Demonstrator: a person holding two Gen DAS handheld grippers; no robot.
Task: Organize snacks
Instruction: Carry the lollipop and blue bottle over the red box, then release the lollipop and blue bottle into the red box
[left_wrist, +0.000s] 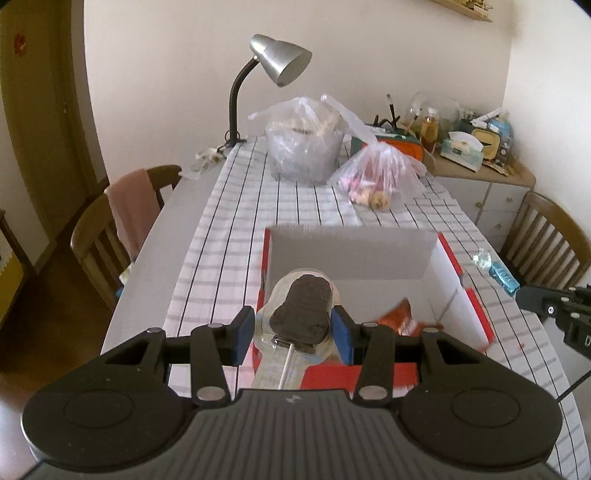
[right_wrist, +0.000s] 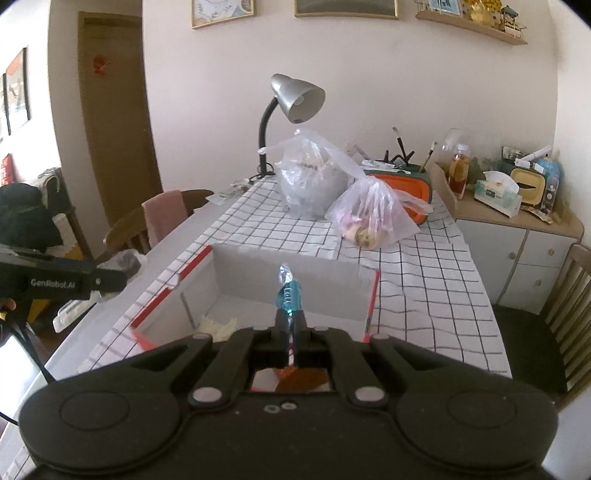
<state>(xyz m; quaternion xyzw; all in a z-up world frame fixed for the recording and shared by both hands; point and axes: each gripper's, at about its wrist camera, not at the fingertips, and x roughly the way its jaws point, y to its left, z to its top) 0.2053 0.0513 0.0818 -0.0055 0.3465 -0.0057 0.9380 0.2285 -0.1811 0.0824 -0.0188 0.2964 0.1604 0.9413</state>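
Observation:
My left gripper (left_wrist: 293, 326) is shut on a chocolate lollipop (left_wrist: 301, 310) in a clear wrapper, held over the near left corner of the red-edged cardboard box (left_wrist: 448, 254). An orange snack packet (left_wrist: 400, 317) lies inside the box. My right gripper (right_wrist: 290, 321) is shut on a blue wrapped candy (right_wrist: 288, 293), held above the same box (right_wrist: 291, 275). The candy (left_wrist: 498, 271) and the right gripper's body also show at the right edge of the left wrist view. The left gripper's body (right_wrist: 62, 282) shows at the left of the right wrist view.
Two plastic bags of food (left_wrist: 303, 147) (left_wrist: 376, 177) sit on the checked cloth behind the box, beside a silver desk lamp (left_wrist: 277, 62). Wooden chairs stand at the left (left_wrist: 110, 236) and right (left_wrist: 546, 236). A cluttered cabinet (left_wrist: 480, 147) is at the far right.

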